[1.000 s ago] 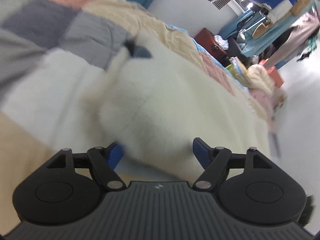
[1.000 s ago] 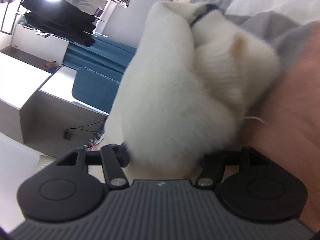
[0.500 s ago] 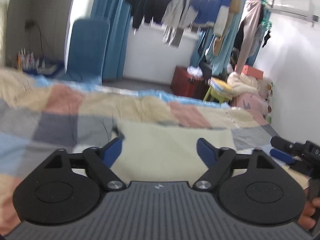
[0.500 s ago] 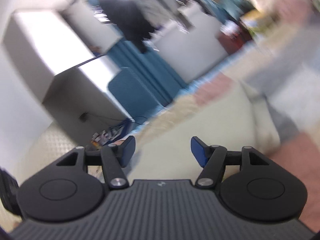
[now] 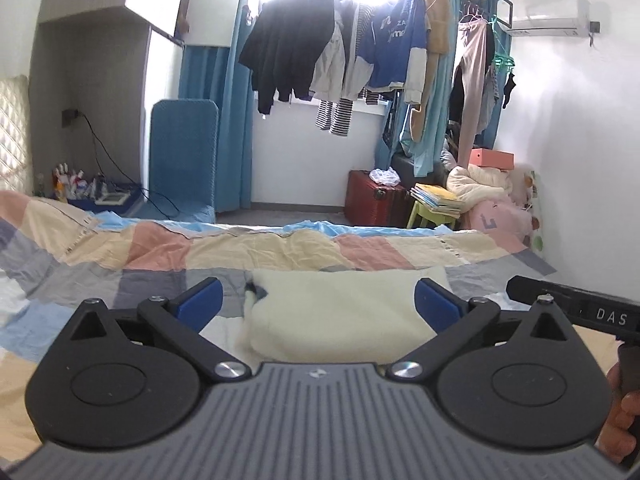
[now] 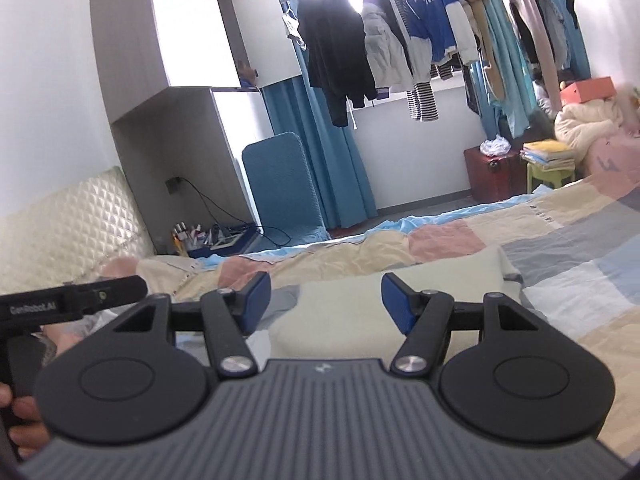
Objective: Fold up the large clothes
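Note:
A cream fleece garment lies folded into a flat rectangle on the patchwork bedspread, with a dark collar tag at its left corner. It also shows in the right wrist view. My left gripper is open and empty, held above the near edge of the garment. My right gripper is open and empty too, raised above the garment. The body of the right gripper shows at the right edge of the left wrist view.
The bed's padded headboard stands at the left. Beyond the bed are a blue chair, a red case, a yellow stool with books and clothes on a rail.
Both grippers let go of the cream garment, which was bunched in them, and rose up and back. The garment now lies flat on the bed.

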Tool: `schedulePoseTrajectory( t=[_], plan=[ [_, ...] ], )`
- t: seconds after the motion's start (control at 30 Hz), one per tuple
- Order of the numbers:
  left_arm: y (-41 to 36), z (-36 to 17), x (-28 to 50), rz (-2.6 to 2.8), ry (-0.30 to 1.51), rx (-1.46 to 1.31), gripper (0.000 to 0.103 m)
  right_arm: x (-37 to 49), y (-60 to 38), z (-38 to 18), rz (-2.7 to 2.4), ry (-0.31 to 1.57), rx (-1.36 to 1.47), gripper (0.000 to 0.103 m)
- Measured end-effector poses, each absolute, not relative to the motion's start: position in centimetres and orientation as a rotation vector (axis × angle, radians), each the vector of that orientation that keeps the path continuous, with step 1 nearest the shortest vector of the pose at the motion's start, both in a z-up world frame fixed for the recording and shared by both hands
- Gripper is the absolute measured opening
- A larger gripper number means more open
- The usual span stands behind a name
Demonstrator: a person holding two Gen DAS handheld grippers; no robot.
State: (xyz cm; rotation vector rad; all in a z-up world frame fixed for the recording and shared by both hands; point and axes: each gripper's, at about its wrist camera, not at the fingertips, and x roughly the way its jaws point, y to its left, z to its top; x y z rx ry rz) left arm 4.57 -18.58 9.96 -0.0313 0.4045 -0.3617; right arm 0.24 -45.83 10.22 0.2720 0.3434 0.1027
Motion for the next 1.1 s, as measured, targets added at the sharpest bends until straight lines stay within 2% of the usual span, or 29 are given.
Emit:
schedulePoseTrajectory(
  t=[0.33,1.1],
  plan=[
    [-16.4,8.9,0.8,-0.308,0.377,0.012,0.103,-2.6,-44.0,9.4,0.089,0.35,0.211,0.065],
    [-17.1,3.5,0.8,-0.29,0.461,0.027,0.103,-4.5,-42.7,5.3,0.031,0.443,0.159,0.065]
  ],
)
